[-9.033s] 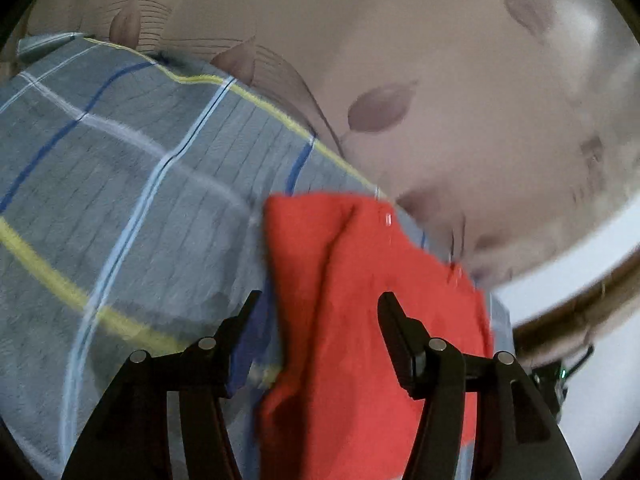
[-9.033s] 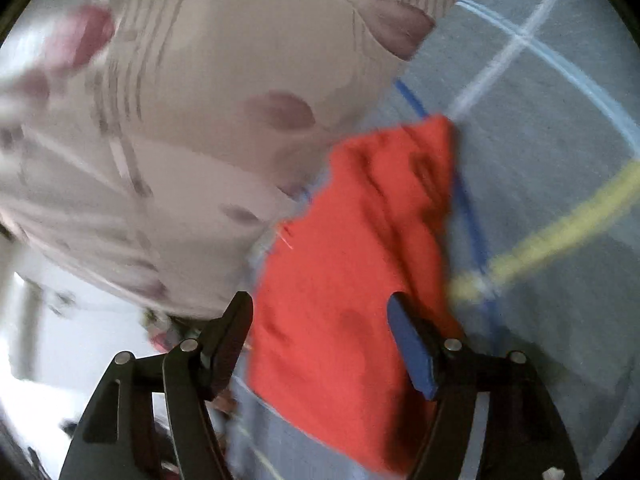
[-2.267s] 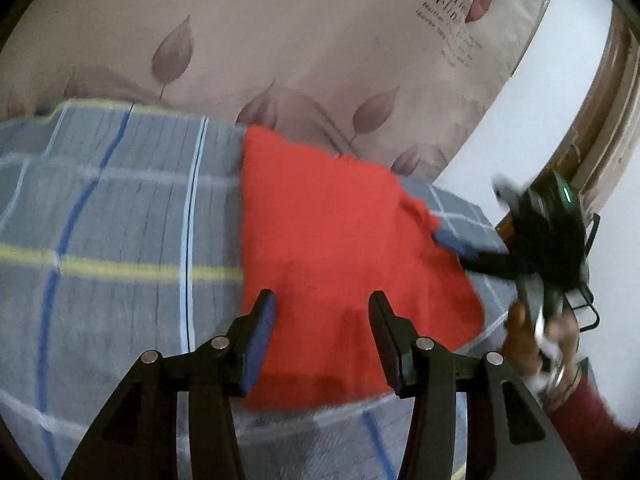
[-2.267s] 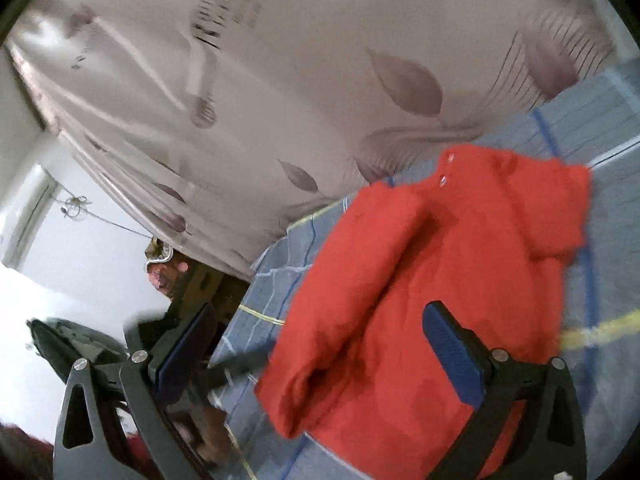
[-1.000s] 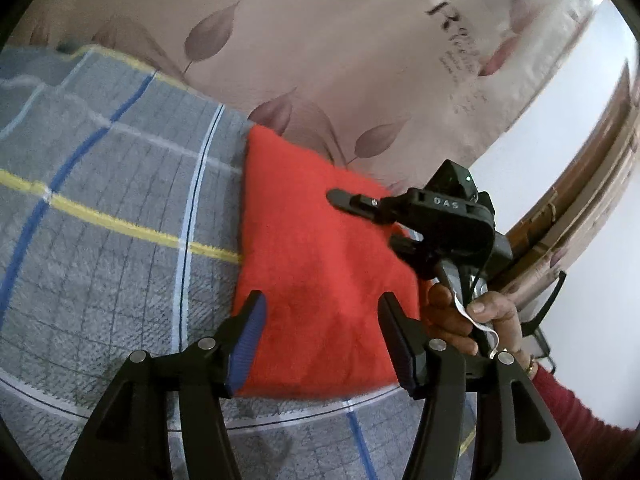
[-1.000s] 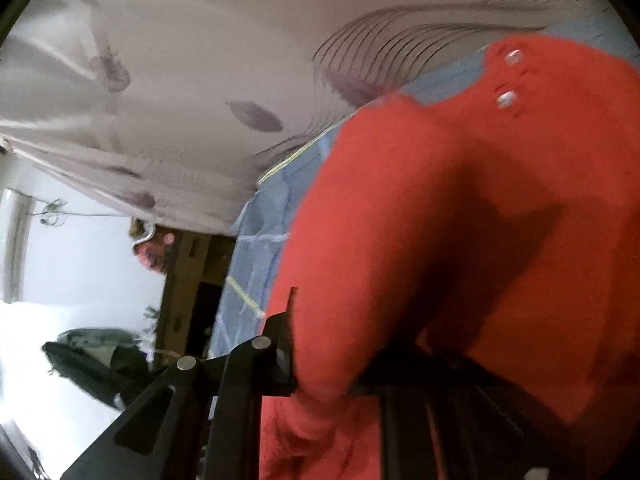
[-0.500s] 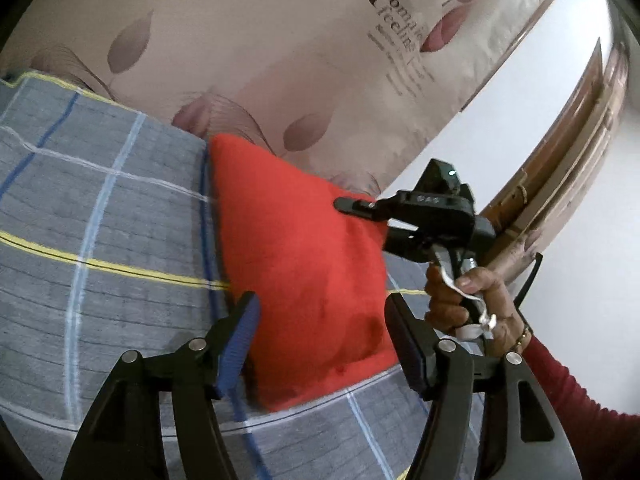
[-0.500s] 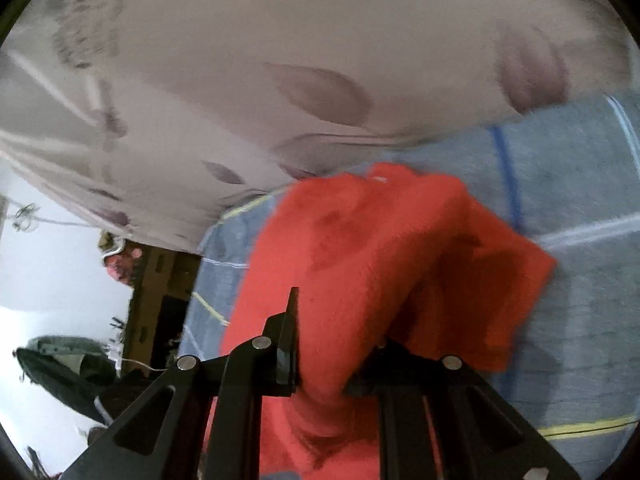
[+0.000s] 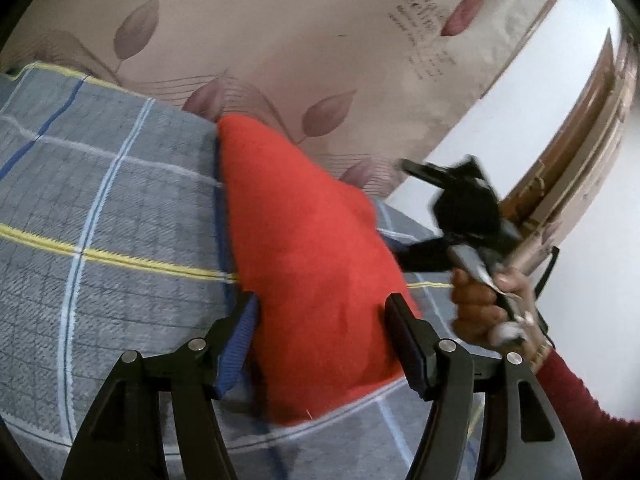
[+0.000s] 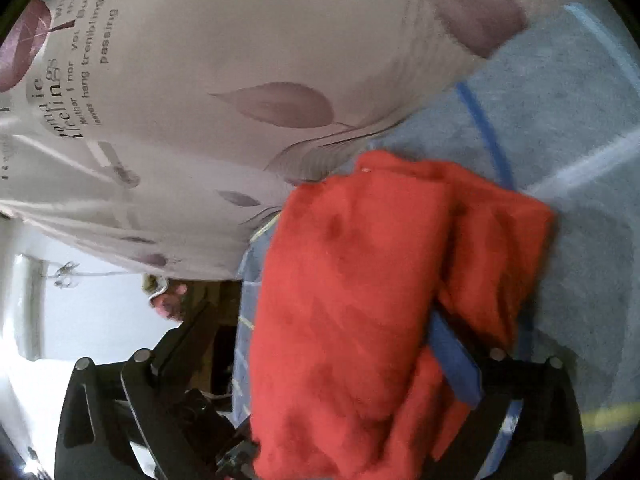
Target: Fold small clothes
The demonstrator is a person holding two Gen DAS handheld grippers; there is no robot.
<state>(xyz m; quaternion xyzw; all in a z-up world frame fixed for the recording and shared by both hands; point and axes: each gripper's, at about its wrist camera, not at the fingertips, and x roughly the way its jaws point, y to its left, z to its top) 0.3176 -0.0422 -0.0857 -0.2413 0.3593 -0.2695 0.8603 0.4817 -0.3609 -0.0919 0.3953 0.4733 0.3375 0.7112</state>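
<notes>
The gray checked blanket (image 9: pixel 112 208) carries the folded red garment (image 9: pixel 304 248). The left hand-held gripper (image 9: pixel 324 320) has its fingers apart around the near end, maybe not touching. The right hand-held gripper (image 9: pixel 404 216), blurry, is opening wide beside the cloth.

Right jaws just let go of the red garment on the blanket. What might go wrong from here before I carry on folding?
1. The right hand-held gripper is opening with the red garment draped between its jaws; one blue pad lies in the cloth, so pulling back may drag the fold open.
2. The garment lies near the edge of the checked blanket by the curtain; a nudge could push it off.
</notes>
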